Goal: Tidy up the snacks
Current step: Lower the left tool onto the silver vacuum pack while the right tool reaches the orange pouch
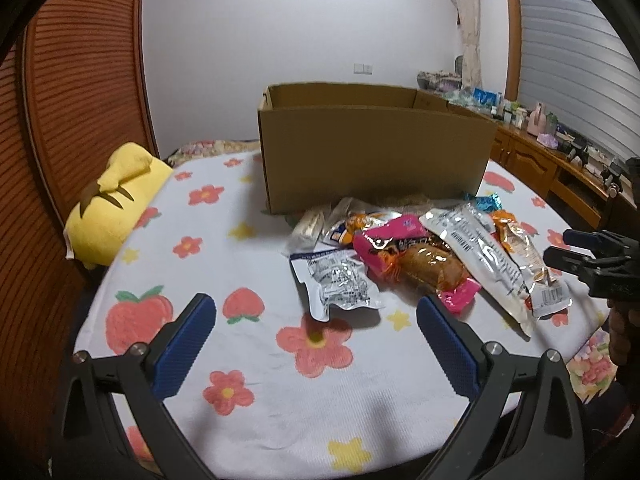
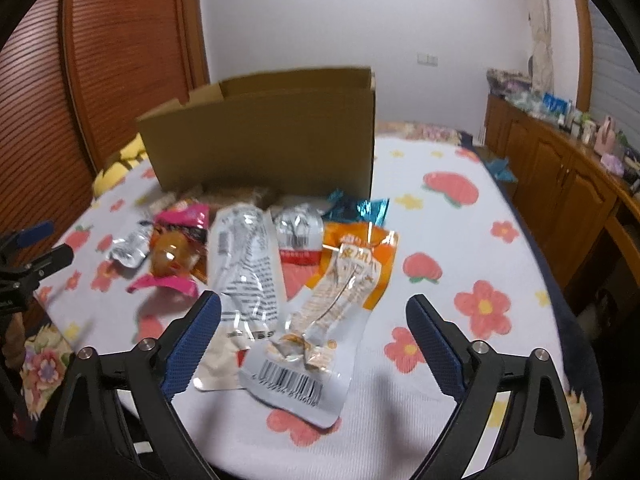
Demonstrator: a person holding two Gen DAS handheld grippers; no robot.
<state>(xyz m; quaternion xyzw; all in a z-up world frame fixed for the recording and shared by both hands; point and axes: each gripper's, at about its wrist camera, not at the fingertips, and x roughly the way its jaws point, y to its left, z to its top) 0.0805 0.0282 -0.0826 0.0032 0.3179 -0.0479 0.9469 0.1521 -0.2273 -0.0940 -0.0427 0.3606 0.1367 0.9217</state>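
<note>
- I see my left gripper with jaws apart, facing a yellow cushion barely visible from the right.
- My right gripper, jaws apart, shows the orange packet barcode.

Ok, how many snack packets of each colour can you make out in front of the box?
Silver foil packets: 3
Pink plastic packet: 1
Orange-and-clear packet: 1
Teal foil wrapper: 1
Total: 6; others against the brown cardboard box are too blurred to count.

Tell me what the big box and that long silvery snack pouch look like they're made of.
Box: plain brown corrugated cardboard, matte, with folded flaps. Long pouch: probably metallized plastic film, glossy and crinkled, catching bright glare.
</note>
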